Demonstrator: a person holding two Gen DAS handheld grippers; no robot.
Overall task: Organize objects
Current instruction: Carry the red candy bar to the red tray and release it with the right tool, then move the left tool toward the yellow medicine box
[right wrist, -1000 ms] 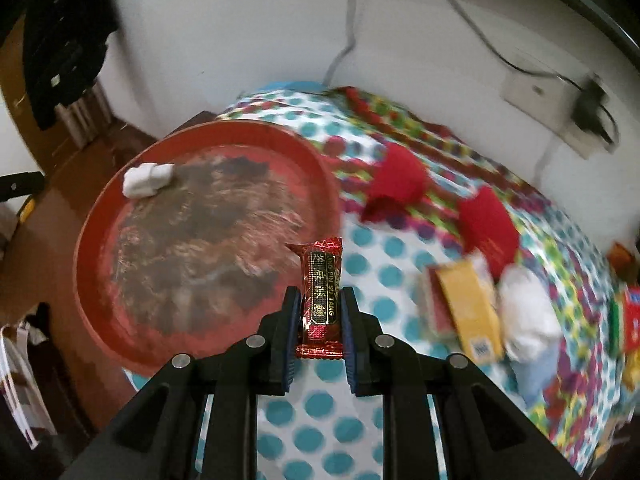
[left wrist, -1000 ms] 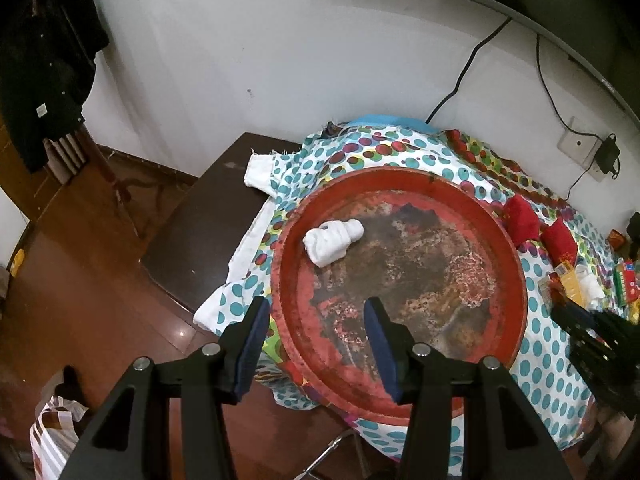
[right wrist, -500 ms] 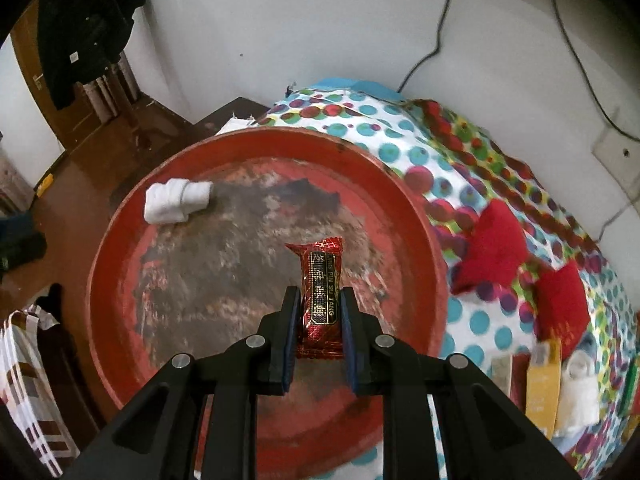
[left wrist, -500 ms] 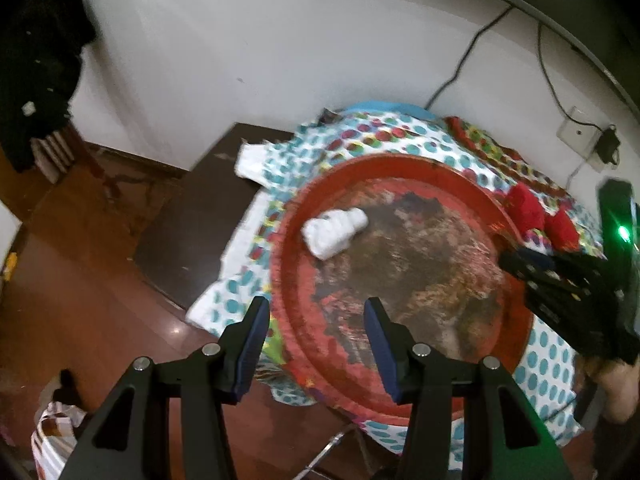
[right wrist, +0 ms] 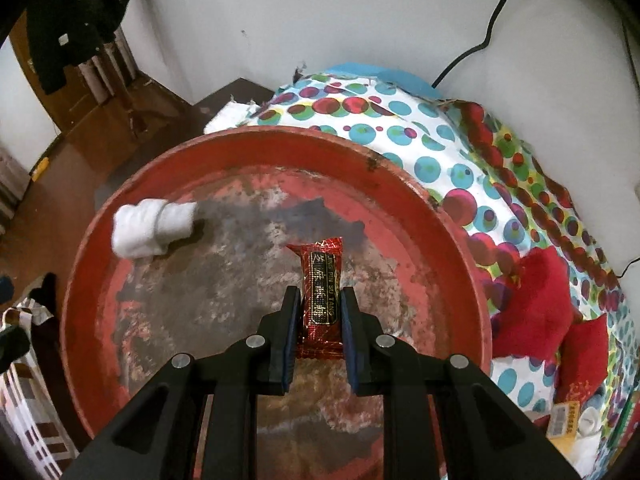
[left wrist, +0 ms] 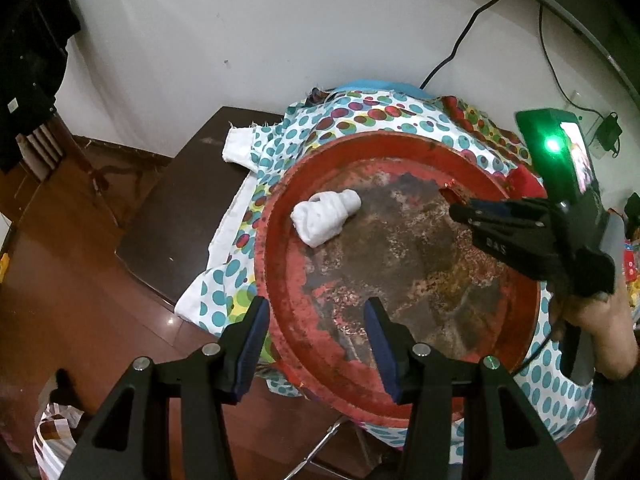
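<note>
Over the middle of the big red tray (right wrist: 400,176), the right gripper (right wrist: 318,312) pinches a red candy bar (right wrist: 322,280). A white rolled sock (right wrist: 150,228) lies in the tray at ten o'clock. At the tray's six o'clock rim, the left gripper (left wrist: 316,336) is spread wide with nothing held.

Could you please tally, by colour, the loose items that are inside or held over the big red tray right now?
White: 1, the white rolled cloth lying in the tray.
Red: 1, the red candy packet in the right gripper.
Total: 2.
</note>
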